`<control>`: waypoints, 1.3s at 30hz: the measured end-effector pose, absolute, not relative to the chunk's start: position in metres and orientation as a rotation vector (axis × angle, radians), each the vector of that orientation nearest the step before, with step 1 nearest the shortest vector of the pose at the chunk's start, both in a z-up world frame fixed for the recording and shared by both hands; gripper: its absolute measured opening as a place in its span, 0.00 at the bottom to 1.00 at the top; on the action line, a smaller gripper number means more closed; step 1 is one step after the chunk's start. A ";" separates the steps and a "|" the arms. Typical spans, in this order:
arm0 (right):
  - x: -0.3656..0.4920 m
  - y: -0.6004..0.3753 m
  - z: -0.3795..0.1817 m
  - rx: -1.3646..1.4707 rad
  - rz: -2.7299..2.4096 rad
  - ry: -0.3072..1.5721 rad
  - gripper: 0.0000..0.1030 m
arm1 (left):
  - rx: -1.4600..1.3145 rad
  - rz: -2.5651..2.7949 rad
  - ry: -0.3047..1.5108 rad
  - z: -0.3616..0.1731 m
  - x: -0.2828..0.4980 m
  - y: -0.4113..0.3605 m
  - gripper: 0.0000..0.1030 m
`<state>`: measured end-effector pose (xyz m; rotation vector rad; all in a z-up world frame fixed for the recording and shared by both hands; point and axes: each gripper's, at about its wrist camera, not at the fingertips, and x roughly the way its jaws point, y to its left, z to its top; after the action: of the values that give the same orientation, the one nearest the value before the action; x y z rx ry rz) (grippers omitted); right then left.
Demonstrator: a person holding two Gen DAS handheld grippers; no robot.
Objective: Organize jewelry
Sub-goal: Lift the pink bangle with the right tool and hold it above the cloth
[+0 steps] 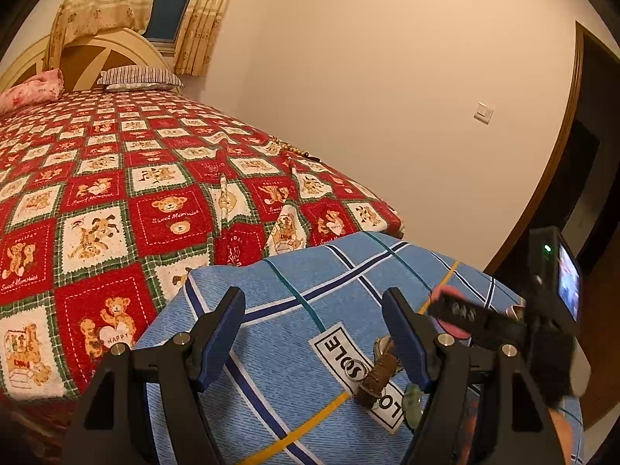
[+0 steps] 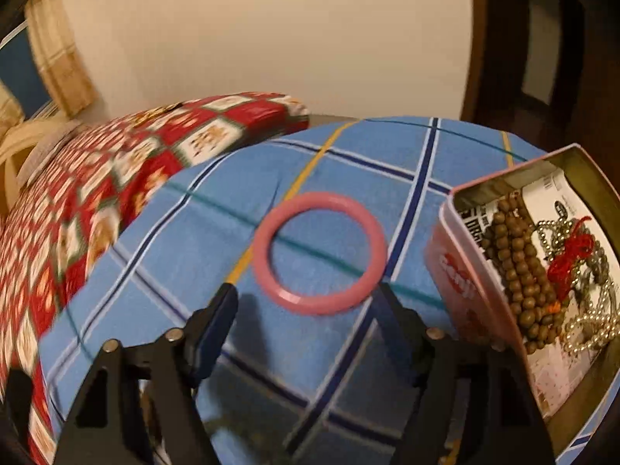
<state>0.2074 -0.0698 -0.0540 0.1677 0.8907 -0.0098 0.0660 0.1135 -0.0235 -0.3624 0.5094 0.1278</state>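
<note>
Bangle (image 2: 320, 252): pink, smooth, apparently plastic; flat on blue cloth (image 2: 193, 240).

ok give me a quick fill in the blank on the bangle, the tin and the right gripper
1. The pink bangle lies flat on the ____ checked cloth.
2. The brown bead strands lie inside the open ____.
3. The right gripper stands ____, its fingers not pressing the bangle.
4. The tin stands to the ____ of the bangle in the right wrist view.

Missing words: blue; tin; open; right
</note>
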 end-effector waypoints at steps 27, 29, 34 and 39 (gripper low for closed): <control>0.148 -0.079 -0.021 0.072 0.107 0.716 0.79 | -0.299 -0.125 0.530 -0.021 0.069 0.088 0.71; 0.127 -0.089 -0.015 0.087 0.113 0.686 0.79 | -0.268 -0.228 0.562 -0.021 0.071 0.073 0.71; 0.092 -0.114 -0.013 0.072 0.037 0.618 0.79 | -0.165 -0.341 0.777 -0.042 0.088 0.036 0.71; 0.076 -0.137 -0.013 0.116 0.007 0.594 0.79 | -0.071 -0.333 0.843 -0.051 0.093 0.012 0.71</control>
<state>0.0765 -0.1371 -0.0129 0.1160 0.5939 0.0070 0.0931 0.0118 -0.0514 -0.0713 0.8434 -0.3329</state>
